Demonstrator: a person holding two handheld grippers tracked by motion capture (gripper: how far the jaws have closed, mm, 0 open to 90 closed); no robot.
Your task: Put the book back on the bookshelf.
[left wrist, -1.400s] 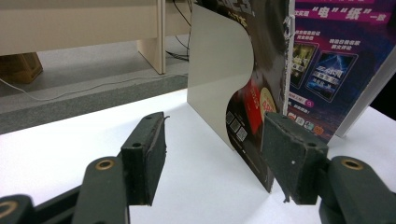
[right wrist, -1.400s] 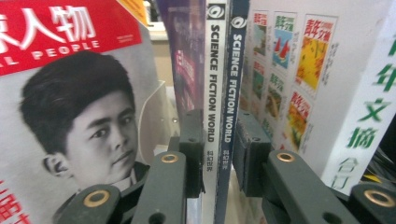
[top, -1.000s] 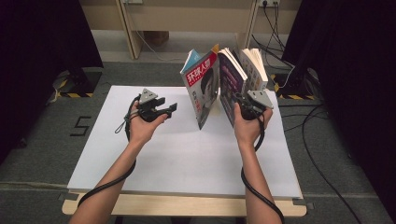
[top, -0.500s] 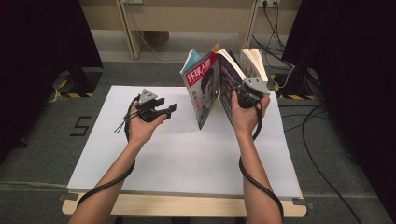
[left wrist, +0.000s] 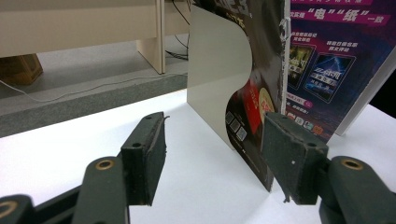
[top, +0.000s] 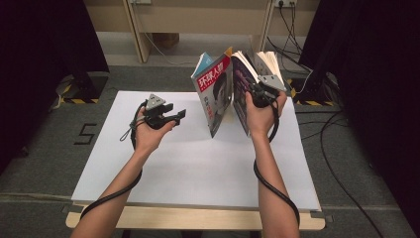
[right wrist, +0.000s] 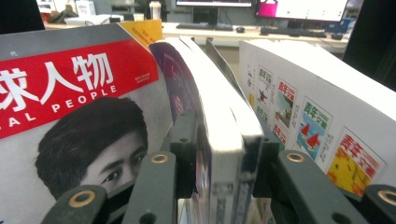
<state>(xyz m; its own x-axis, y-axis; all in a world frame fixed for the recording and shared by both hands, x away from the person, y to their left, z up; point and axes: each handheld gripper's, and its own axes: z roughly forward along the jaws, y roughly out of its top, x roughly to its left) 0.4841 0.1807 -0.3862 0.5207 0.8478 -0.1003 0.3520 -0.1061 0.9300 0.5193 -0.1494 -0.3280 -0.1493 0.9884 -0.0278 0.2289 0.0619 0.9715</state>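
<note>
- While the left hand-held gripper (top: 174, 115) hovers over the left part of the white rectangular worktop (top: 188, 163), its two black jaws stand apart with nothing between them, aimed toward the standing magazines.
- Two hand-held grippers are in play, one in each hand, each with a black cable trailing back along the forearm and a grey three-cornered plate on top.
- Near the worktop's far edge stands a glossy magazine with a red title band and a portrait on its cover (top: 214, 91), upright and fanned open, one lower corner on the surface.
- Just beside it, to the right, a thick magazine with a dark purple cover (top: 241, 94) is clamped between the jaws of the right hand-held gripper (top: 257, 93), which have just been closing on its bundled pages; it is held up, tilted.
- That makes two magazines, counted.
- Grey carpet surrounds the worktop, with pale wooden furniture legs behind, black curtains at both sides, and loose cables on the floor to the right.
</note>
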